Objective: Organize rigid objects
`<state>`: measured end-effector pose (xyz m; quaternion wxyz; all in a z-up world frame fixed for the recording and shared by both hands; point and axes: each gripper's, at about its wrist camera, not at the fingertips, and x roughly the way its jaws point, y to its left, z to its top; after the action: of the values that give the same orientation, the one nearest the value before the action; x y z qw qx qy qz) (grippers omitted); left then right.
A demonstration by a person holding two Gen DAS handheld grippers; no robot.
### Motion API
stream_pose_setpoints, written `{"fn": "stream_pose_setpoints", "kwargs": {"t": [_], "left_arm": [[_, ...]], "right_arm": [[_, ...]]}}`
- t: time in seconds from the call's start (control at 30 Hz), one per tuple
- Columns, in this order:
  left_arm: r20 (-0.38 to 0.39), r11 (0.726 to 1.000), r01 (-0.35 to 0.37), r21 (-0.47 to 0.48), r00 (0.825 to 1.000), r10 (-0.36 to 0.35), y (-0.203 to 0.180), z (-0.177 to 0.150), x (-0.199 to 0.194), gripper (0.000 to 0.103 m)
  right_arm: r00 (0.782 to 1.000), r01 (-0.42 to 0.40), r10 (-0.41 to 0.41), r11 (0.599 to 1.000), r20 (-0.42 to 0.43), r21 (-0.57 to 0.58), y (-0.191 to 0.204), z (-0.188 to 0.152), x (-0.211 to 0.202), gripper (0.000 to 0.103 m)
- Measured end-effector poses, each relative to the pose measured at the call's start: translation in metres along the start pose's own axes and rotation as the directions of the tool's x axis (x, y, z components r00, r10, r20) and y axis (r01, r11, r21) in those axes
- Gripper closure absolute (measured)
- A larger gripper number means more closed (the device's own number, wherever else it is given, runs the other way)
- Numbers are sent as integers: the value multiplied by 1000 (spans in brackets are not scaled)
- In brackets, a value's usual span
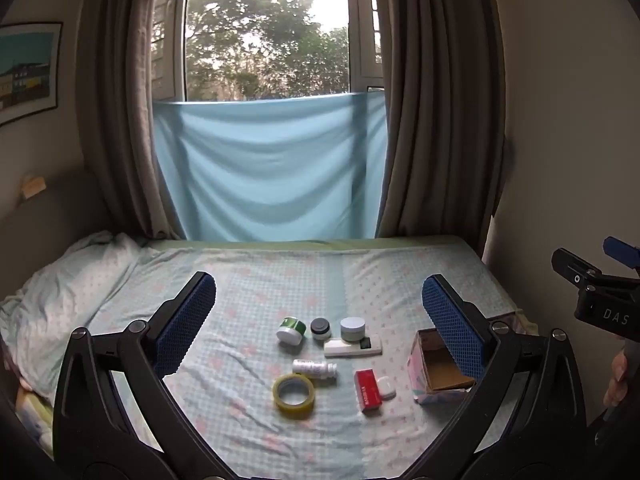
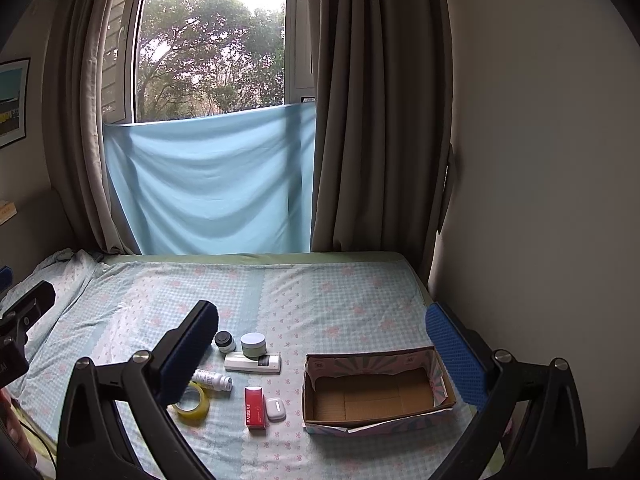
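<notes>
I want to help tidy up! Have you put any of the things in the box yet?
Not yet. The box has nothing in it. Both grippers, left and right, are open and hold nothing. Everything is left on the bed: tape roll, red box, white case, bottle, remote and three jars.

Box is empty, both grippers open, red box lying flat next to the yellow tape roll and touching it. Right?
Not quite. The red box lies flat beside the white earbud case, not the tape roll; the tape sits apart, to its left. The right wrist view shows this. The cardboard box is empty, and the left gripper and right gripper are open.
</notes>
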<state>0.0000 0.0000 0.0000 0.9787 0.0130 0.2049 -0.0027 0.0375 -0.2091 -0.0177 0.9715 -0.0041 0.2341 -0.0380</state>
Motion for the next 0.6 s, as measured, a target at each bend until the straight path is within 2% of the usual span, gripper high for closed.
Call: {"fn": "stream_pose_setpoints", "kwargs": {"t": [0.6], "left_arm": [[-3, 1000, -2, -1, 1000, 2, -1, -7, 1, 1]], "right_arm": [[1000, -10, 10, 1000, -5, -2, 0, 1, 2, 0]]}}
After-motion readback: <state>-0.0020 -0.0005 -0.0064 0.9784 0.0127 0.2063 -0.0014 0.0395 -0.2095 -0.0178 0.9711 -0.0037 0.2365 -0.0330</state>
